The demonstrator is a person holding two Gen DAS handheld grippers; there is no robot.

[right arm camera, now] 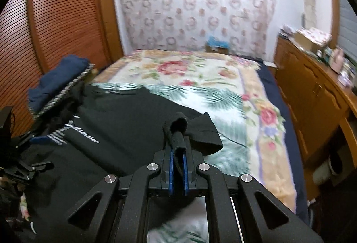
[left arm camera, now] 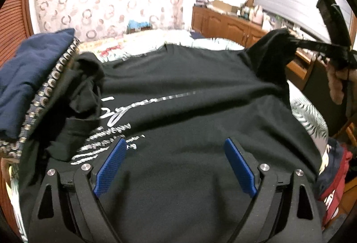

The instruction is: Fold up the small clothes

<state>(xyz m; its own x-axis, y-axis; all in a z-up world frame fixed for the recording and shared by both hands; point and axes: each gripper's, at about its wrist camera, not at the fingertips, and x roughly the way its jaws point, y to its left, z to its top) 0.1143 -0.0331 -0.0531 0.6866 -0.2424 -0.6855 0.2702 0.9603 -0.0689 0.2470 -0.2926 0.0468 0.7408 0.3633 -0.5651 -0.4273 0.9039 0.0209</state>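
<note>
A black T-shirt (left arm camera: pixel 189 98) with white lettering lies spread on the bed, its collar at the far side. My left gripper (left arm camera: pixel 176 147) hovers open over the shirt's lower front, blue pads wide apart and nothing between them. My right gripper (right arm camera: pixel 178 149) is shut on a bunched fold of the shirt's right sleeve (right arm camera: pixel 178 131) and holds it lifted off the bedspread. In the left wrist view that right gripper (left arm camera: pixel 296 41) appears at the far right, pulling the sleeve (left arm camera: pixel 270 51) up and outward. In the right wrist view the left gripper (right arm camera: pixel 29 142) shows at the left edge.
A navy garment with a studded band (left arm camera: pixel 33 78) is piled by the shirt's left sleeve. The floral bedspread (right arm camera: pixel 200 78) stretches beyond the shirt. A wooden dresser (right arm camera: pixel 312 87) with clutter runs along the right. Red and dark clothes (left arm camera: pixel 334 167) hang off the bed's right side.
</note>
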